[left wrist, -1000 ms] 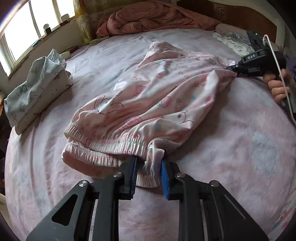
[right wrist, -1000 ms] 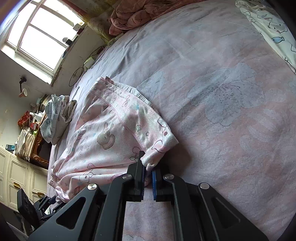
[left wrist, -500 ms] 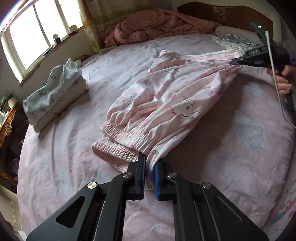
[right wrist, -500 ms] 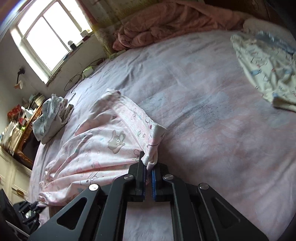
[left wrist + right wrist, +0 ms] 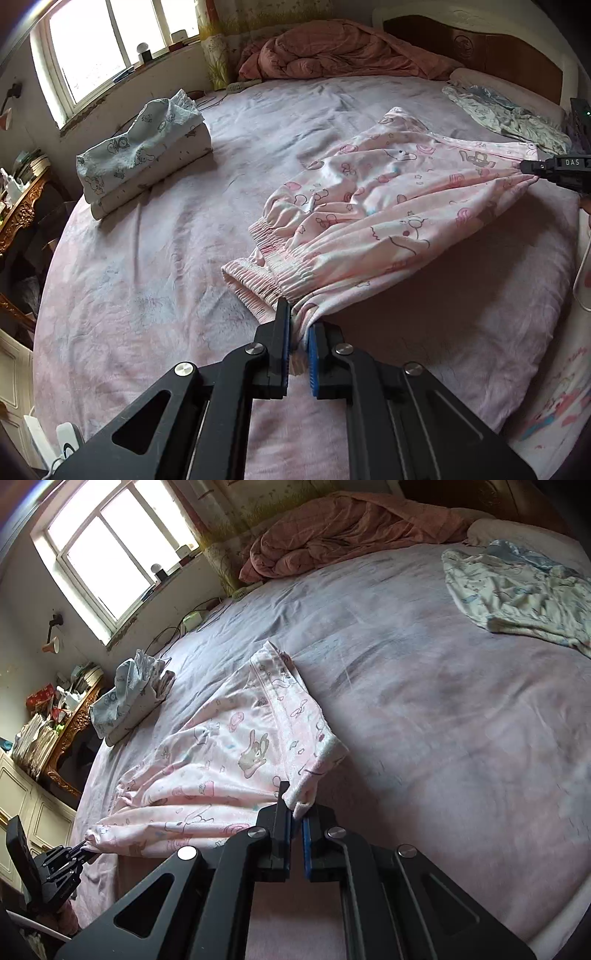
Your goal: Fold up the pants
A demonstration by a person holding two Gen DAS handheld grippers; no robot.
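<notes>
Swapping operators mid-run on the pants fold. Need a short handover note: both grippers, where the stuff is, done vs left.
Left gripper: shut on the waistband corner of the pink pants.
Right gripper: shut on the cuff end of the same pants.
Pants: stretched between the two grippers, near edge raised off the bed, far side resting on the sheet; legs appear to lie one over the other.
Nearby: folded stack near the window side, an unfolded light garment by the headboard.
Done: both ends gripped, fabric pulled taut.
Left: bring one end over to the other, lay flat, release, probably fold once more.
</notes>
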